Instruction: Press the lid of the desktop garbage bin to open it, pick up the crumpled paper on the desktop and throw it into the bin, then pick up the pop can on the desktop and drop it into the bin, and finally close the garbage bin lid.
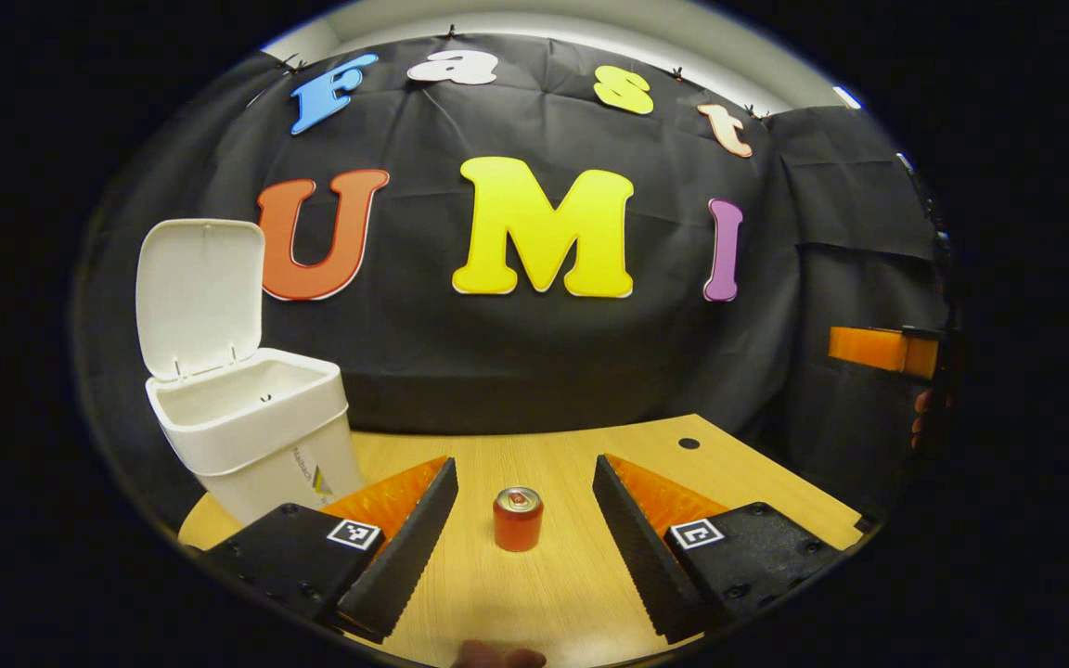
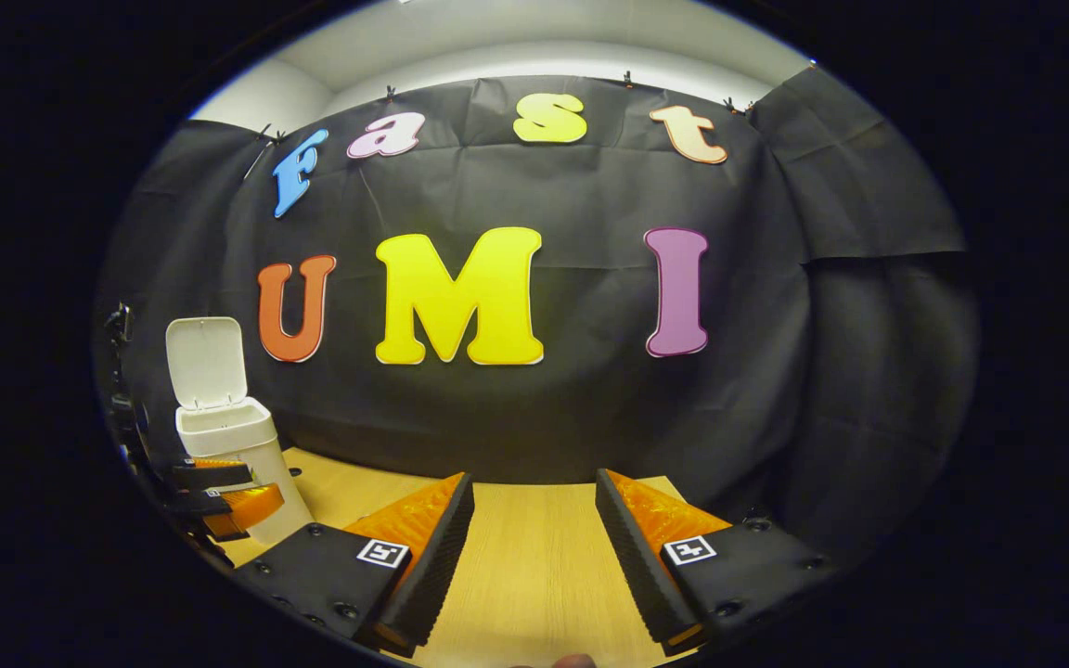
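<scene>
In the left gripper view, the small red metal pop can stands upright at lower centre on the pale wooden tabletop, between the left gripper's released jaws, untouched. The white plastic garbage bin, lid up, sits at left. The right gripper's jaws gape over bare tabletop.

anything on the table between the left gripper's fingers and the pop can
No. In the left gripper view the pop can stands upright ahead of the open left gripper, centred between its fingers, with bare wooden table before it.

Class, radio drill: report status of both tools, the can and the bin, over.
Left tool open, lined up on upright pop can. Right tool open, holding nothing. Bin lid up. Nothing between can and tool.
</scene>
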`<state>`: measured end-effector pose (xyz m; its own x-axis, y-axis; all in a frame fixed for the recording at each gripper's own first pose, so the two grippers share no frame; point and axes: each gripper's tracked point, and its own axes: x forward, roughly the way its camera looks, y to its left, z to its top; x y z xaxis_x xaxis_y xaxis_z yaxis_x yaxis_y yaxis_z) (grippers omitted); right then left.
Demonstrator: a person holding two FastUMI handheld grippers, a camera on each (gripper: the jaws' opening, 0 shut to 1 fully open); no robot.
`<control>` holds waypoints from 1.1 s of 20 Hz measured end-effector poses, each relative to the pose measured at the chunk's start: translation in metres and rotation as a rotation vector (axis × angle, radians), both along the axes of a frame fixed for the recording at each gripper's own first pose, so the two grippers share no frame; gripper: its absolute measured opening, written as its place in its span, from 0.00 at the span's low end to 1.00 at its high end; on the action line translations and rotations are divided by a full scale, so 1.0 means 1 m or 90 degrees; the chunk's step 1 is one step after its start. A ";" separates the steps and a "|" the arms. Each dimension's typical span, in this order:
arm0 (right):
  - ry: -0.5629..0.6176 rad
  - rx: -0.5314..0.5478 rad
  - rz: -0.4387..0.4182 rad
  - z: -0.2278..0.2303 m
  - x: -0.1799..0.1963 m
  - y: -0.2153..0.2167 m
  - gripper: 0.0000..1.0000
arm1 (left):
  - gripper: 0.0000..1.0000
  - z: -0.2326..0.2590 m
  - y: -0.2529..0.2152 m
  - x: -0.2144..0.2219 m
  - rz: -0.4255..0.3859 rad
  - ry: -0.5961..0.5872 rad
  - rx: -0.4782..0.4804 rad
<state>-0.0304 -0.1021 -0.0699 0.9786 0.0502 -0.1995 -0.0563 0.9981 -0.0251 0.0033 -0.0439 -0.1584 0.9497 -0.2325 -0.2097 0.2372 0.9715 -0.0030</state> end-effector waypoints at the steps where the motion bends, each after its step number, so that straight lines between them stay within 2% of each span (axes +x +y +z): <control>1: 0.007 -0.002 -0.003 -0.003 -0.003 -0.003 0.84 | 0.97 -0.011 -0.001 0.005 -0.001 0.011 0.004; 5: 0.037 -0.018 -0.019 -0.015 -0.017 -0.019 0.84 | 0.98 -0.051 -0.003 0.029 0.019 0.021 0.024; 8: 0.063 -0.044 -0.031 -0.028 -0.023 -0.031 0.84 | 0.98 -0.100 -0.009 0.046 0.021 0.071 0.020; 13: 0.113 -0.079 -0.030 -0.054 -0.029 -0.041 0.84 | 0.98 -0.152 -0.004 0.076 0.047 0.117 0.020; 18: 0.149 -0.084 -0.048 -0.069 -0.026 -0.055 0.84 | 0.98 -0.194 -0.011 0.094 0.032 0.166 0.009; 22: 0.178 -0.082 -0.051 -0.081 -0.022 -0.055 0.83 | 0.98 -0.206 -0.016 0.106 0.023 0.169 0.019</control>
